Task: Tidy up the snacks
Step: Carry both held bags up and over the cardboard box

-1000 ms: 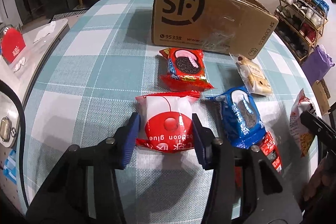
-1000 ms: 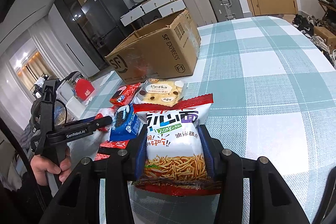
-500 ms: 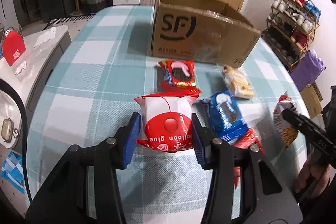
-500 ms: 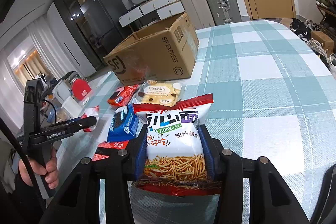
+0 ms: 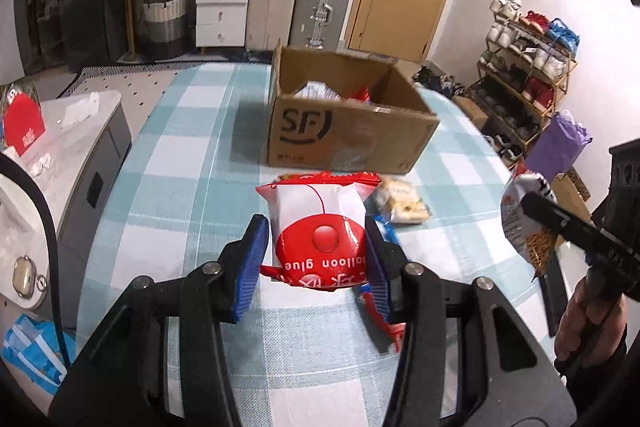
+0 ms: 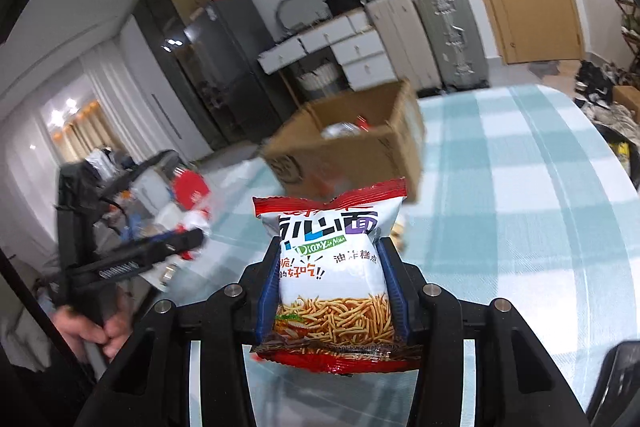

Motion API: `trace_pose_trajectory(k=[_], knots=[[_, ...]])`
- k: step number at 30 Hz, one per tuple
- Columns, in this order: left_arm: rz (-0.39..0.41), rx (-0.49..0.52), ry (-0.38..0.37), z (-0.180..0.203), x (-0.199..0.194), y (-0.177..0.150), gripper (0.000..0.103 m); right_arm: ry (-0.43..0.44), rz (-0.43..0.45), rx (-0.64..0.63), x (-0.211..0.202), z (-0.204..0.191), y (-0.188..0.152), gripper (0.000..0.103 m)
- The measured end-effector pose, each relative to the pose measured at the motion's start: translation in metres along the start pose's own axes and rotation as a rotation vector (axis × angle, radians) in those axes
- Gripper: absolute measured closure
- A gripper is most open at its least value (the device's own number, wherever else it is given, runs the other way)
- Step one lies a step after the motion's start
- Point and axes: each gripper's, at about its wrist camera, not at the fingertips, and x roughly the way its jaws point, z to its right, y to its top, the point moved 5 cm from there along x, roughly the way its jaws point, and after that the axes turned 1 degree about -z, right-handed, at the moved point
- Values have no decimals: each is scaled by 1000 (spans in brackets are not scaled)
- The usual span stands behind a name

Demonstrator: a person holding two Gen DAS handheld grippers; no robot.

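While a round table spread with a teal-and-white checked cloth [image 5: 192, 163] fills both wrist views, an open brown cardboard carton printed "SF" [image 5: 344, 131] stands on it toward the far side, its flaps up and a few wrapped packets visible inside. The left gripper [image 5: 312, 259], its blue-padded fingers [image 5: 250, 263] set either side of a red-and-white snack packet printed "balloon glue" [image 5: 318, 231], is clamped on that packet, whose long axis runs straight ahead along the fingers toward the carton, the lettered end nearest the camera and the crimped white end pointing at the box. The right gripper [image 6: 332, 287], seen blurred in its own view, is closed on a white-and-red bag of fried noodle snack [image 6: 332, 275], held upright with its long axis running up from the fingers, the red crimped top aimed toward the carton and the noodle picture at the bottom; from the left wrist view the same bag [image 5: 524, 219] hangs above the table's right edge, well apart from the box. Just beside the left-hand packet, a small clear-wrapped pack of pale biscuits [image 5: 402, 203] lies on the cloth, with the edge of a blue wrapper [image 5: 386, 231] and a red wrapper [image 5: 384, 323] showing beneath the right finger.
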Motion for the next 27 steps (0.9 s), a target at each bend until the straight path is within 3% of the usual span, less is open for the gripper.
trace_pose_trajectory(k=[11,18,27], knots=[[149,43,-16,19,-63,65,59,141,75,15,-40,-48,76,57],[173,96,-48,42,-90,98,59,151,109,-24,-59,-74,129,57],[157,123,-48,54,-92,133,59,123,124,-93,-64,-99,182,57]])
